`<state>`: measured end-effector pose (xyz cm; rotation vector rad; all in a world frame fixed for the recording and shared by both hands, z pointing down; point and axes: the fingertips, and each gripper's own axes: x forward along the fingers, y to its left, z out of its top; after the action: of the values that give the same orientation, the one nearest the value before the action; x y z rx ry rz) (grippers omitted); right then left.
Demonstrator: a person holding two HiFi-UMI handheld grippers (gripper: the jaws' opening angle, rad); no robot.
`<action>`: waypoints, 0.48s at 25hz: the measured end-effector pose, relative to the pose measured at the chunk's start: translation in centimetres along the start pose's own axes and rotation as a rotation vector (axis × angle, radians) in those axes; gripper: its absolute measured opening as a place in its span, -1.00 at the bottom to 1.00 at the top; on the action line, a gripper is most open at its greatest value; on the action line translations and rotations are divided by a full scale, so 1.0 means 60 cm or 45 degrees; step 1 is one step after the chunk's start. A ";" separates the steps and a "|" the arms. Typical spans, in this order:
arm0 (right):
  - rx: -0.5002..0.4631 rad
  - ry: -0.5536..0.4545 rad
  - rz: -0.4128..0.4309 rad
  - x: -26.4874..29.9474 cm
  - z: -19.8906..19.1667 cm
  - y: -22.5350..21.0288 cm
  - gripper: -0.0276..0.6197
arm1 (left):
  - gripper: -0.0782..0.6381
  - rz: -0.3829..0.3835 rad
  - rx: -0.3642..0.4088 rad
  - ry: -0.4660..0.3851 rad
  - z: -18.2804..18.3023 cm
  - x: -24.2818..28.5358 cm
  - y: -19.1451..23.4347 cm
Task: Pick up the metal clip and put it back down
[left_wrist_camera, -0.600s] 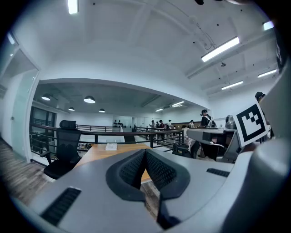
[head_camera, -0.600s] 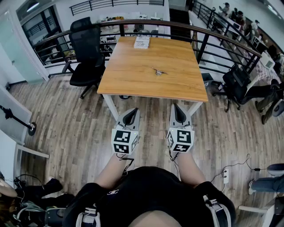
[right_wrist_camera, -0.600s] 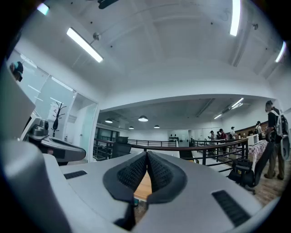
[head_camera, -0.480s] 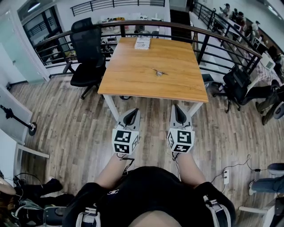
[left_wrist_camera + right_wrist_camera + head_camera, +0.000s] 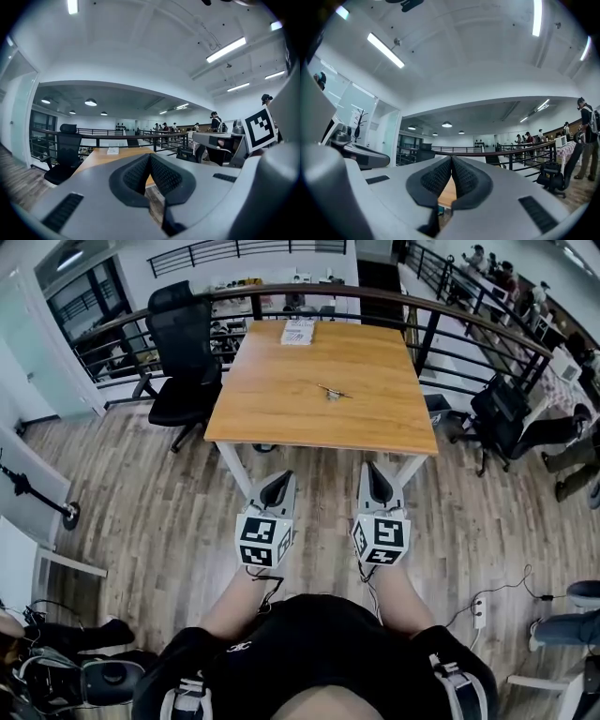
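The metal clip [image 5: 332, 392] lies small and thin near the middle of the wooden table [image 5: 272, 409] in the head view. Both grippers are held side by side well short of the table's near edge, over the floor. My left gripper [image 5: 276, 478] is shut with nothing in it, its pads meeting tip to tip in the left gripper view [image 5: 149, 156]. My right gripper [image 5: 374, 471] is shut and empty too, its pads closed together in the right gripper view [image 5: 451, 159]. The clip is hidden behind the jaws in both gripper views.
A white paper pad [image 5: 299, 331] lies at the table's far edge. A black office chair [image 5: 185, 352] stands left of the table, another chair [image 5: 509, 418] at the right. A curved black railing [image 5: 450, 320] runs behind the table. A power strip [image 5: 476, 612] lies on the floor.
None of the things has moved; the view has shifted very slightly, and both grippers keep their place and stay shut.
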<state>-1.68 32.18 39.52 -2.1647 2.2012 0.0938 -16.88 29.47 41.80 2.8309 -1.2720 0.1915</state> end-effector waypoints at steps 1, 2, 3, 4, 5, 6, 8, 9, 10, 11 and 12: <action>0.002 0.002 0.000 -0.003 -0.003 -0.006 -0.86 | -0.74 -0.001 0.002 0.001 -0.001 0.002 -0.007; 0.005 0.002 -0.001 -0.006 -0.006 -0.014 -0.86 | -0.74 -0.002 0.004 0.000 -0.003 0.006 -0.015; 0.007 0.002 -0.002 -0.004 -0.009 -0.022 -0.86 | -0.74 -0.003 0.007 0.000 -0.004 0.013 -0.020; 0.009 0.002 -0.004 0.003 -0.010 -0.028 -0.87 | -0.74 -0.004 0.007 0.001 -0.002 0.024 -0.019; 0.010 0.004 -0.004 0.015 -0.009 -0.033 -0.86 | -0.74 -0.005 0.007 0.003 0.001 0.036 -0.015; 0.011 0.006 -0.004 0.027 -0.009 -0.039 -0.86 | -0.74 -0.005 0.007 0.007 0.003 0.048 -0.011; 0.011 0.009 -0.001 0.039 -0.011 -0.051 -0.87 | -0.74 0.002 0.004 0.010 0.003 0.064 -0.013; 0.009 0.010 0.004 0.041 -0.012 -0.060 -0.86 | -0.74 0.008 -0.001 0.009 0.001 0.070 -0.017; 0.007 0.008 0.009 0.044 -0.013 -0.068 -0.86 | -0.74 0.015 -0.006 0.008 -0.001 0.076 -0.023; 0.006 0.005 0.015 0.047 -0.013 -0.077 -0.86 | -0.74 0.020 -0.012 0.008 -0.003 0.083 -0.028; 0.003 0.003 0.020 0.050 -0.013 -0.085 -0.86 | -0.74 0.023 -0.017 0.009 -0.006 0.090 -0.032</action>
<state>3.39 29.06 40.06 -2.1473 2.2189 0.0888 -11.92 26.79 42.85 2.8055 -1.2932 0.1931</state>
